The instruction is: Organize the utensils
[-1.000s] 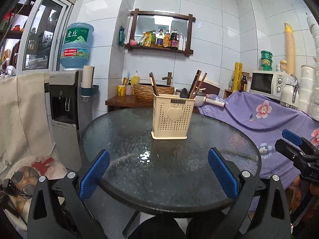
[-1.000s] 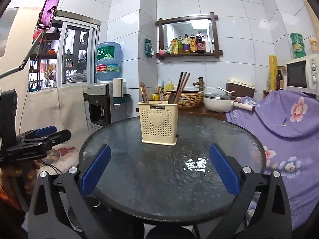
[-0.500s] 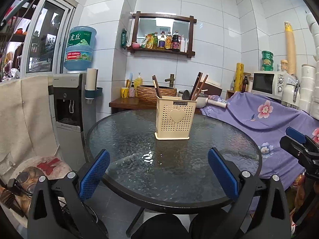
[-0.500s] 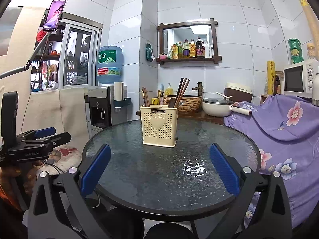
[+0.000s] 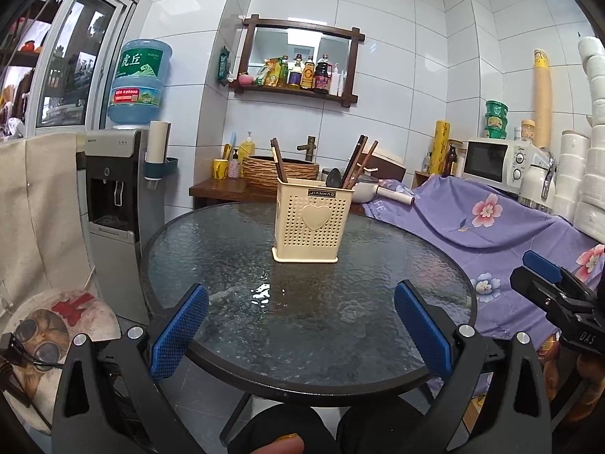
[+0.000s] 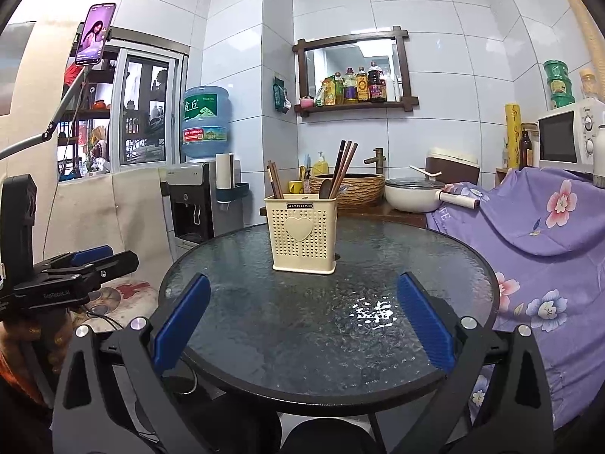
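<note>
A cream perforated utensil holder (image 5: 311, 221) with a heart on its front stands upright on the round glass table (image 5: 227, 249). It also shows in the right wrist view (image 6: 303, 237). Dark chopsticks (image 5: 358, 162) and a dark spoon (image 5: 333, 178) stick out of it, as the right wrist view shows too (image 6: 342, 168). My left gripper (image 5: 300, 327) is open and empty over the table's near edge. My right gripper (image 6: 302, 321) is open and empty, also near the front edge. Each gripper shows at the side of the other's view.
A water dispenser (image 5: 113, 196) stands left of the table. A purple flowered cloth (image 5: 491, 223) covers furniture on the right, with a microwave (image 5: 499, 160) behind. A wooden counter (image 5: 223, 187) with a woven basin is behind the table. A round stool (image 5: 56, 321) sits at lower left.
Both grippers have pulled back and risen a little from the table, so the holder looks smaller and farther. Both stay open and empty.
</note>
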A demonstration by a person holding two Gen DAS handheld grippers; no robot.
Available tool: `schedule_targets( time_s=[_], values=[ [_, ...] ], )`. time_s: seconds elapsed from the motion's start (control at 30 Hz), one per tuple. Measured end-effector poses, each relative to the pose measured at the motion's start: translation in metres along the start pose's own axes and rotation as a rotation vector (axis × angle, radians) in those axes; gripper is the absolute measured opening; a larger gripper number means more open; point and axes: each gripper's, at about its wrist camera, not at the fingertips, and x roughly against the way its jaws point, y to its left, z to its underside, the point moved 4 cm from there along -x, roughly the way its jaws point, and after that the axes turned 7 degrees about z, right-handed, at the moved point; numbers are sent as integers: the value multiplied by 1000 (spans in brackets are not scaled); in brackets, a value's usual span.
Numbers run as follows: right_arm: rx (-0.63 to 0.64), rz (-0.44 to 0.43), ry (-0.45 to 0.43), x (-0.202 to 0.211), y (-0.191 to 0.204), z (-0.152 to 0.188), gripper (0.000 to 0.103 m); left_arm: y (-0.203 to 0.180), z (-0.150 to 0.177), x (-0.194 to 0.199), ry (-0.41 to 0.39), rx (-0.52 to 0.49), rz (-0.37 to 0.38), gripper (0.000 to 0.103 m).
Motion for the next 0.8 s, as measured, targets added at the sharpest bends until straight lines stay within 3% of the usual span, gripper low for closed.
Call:
schedule_targets(
  time_s=[0.8],
  values=[
    [5, 0, 10, -1, 4, 0, 97, -4, 0, 0, -1, -10, -22, 97]
  ],
)
